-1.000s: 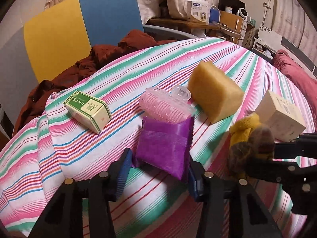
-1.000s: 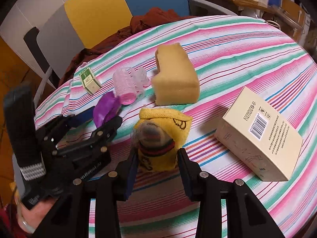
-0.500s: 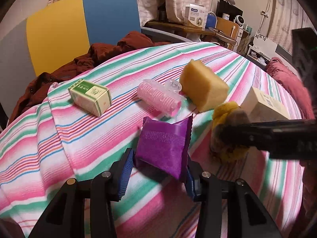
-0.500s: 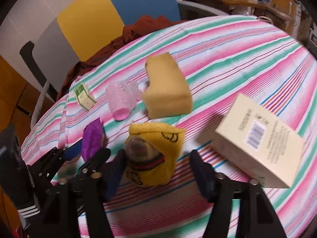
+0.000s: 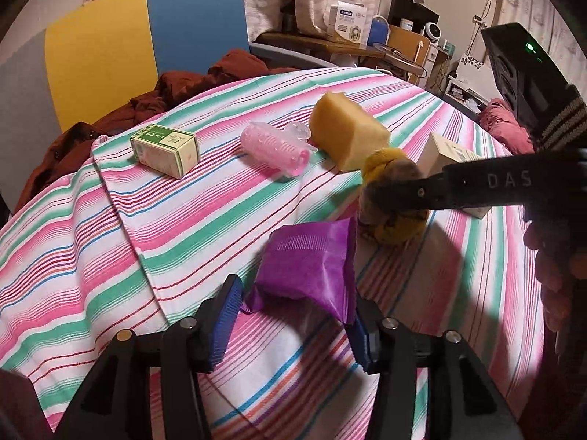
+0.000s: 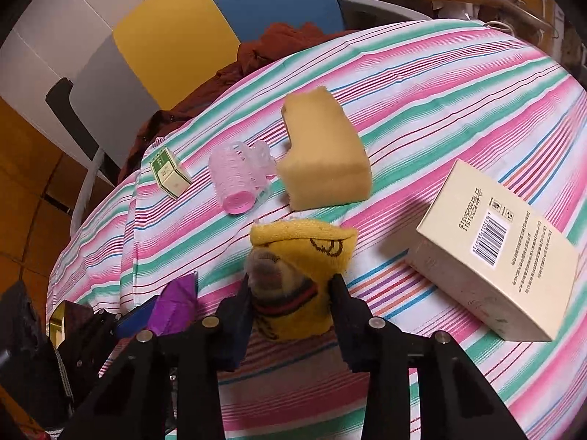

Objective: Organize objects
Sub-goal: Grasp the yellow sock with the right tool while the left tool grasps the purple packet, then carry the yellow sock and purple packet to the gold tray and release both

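Observation:
My left gripper (image 5: 293, 315) is shut on a purple packet (image 5: 312, 264) and holds it over the striped tablecloth (image 5: 110, 227). My right gripper (image 6: 291, 300) is shut on a rolled yellow sock (image 6: 297, 267); the sock also shows in the left wrist view (image 5: 392, 198). Behind them in a row lie a green-and-cream small box (image 5: 165, 150), a pink hair roller (image 5: 273, 148) and a yellow sponge (image 5: 345, 139). A cream carton (image 6: 499, 253) lies to the right of the sock.
A yellow and blue chair back (image 5: 146, 40) with dark red cloth (image 5: 190, 84) stands behind the table. A cluttered desk (image 5: 352, 44) is at the far back. The left gripper and purple packet show at the lower left of the right wrist view (image 6: 172, 308).
My right gripper opened around the sock half a second ago and has closed on it again. My left gripper pulled back toward me with the purple packet still held.

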